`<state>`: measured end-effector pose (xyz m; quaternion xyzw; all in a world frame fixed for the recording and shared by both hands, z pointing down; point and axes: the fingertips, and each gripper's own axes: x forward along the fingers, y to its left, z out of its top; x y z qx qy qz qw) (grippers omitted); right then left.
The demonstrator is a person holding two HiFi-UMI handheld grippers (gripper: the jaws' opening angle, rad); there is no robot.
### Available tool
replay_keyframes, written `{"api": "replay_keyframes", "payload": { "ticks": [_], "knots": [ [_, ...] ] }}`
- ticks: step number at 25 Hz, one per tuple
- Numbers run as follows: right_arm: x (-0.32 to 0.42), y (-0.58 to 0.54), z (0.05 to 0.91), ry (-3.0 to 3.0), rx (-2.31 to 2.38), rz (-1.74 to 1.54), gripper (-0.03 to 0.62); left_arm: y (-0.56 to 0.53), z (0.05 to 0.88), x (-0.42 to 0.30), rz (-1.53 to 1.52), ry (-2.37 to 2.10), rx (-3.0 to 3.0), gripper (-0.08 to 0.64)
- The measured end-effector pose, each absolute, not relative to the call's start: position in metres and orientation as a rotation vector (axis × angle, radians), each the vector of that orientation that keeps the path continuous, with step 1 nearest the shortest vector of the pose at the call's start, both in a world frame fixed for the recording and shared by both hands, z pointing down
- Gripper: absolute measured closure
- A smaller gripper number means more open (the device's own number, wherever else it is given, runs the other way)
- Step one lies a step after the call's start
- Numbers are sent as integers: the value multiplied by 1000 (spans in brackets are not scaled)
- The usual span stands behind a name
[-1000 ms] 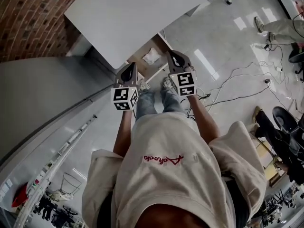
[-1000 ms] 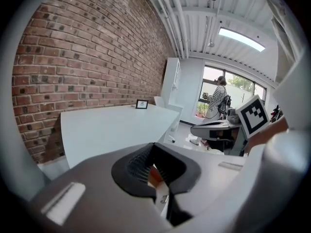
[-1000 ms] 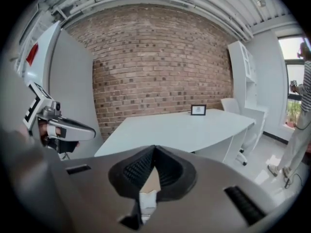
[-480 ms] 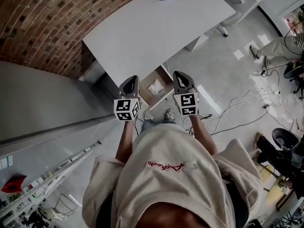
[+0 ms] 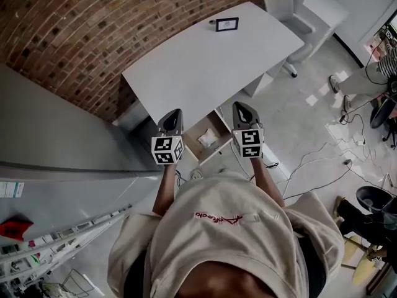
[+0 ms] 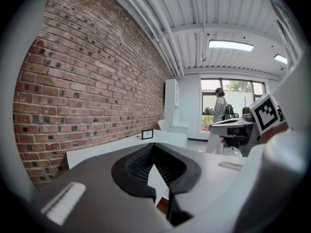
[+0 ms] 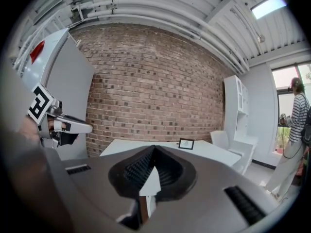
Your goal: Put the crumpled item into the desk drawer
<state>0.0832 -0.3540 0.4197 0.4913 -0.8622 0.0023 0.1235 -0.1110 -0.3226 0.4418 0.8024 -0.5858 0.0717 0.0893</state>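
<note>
- Brick wall (image 5: 93, 36) backs a smooth white counter (image 5: 205, 61).
- Ribbed dark fingers (image 7: 132, 171) of the left gripper (image 5: 172, 113) and right gripper (image 5: 243, 106) are pressed together, empty.
- Below them the crumpled item (image 5: 207, 138) lies in the open wooden drawer (image 5: 193, 145). It looks white and papery, probably light, soft and springy, best pinched by a raised fold.

The left forearm (image 5: 164, 182) and right forearm (image 5: 262, 174) reached forward side by side, near each other and roughly parallel. The left tongs (image 5: 174, 113) and right tongs (image 5: 242, 107) pointed ahead, dipping slightly, with their marker cubes toward the body. Both pairs of jaws met at the tips, with nothing gripped between them.
</note>
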Motion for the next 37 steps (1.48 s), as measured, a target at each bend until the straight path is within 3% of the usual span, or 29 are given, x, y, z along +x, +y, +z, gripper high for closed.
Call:
{"api": "replay_keyframes", "payload": {
  "ticks": [37],
  "knots": [
    [65,-366,420,-2517,1458,35,580,-346,420,-124,184,-1757,2430,551]
  ]
}}
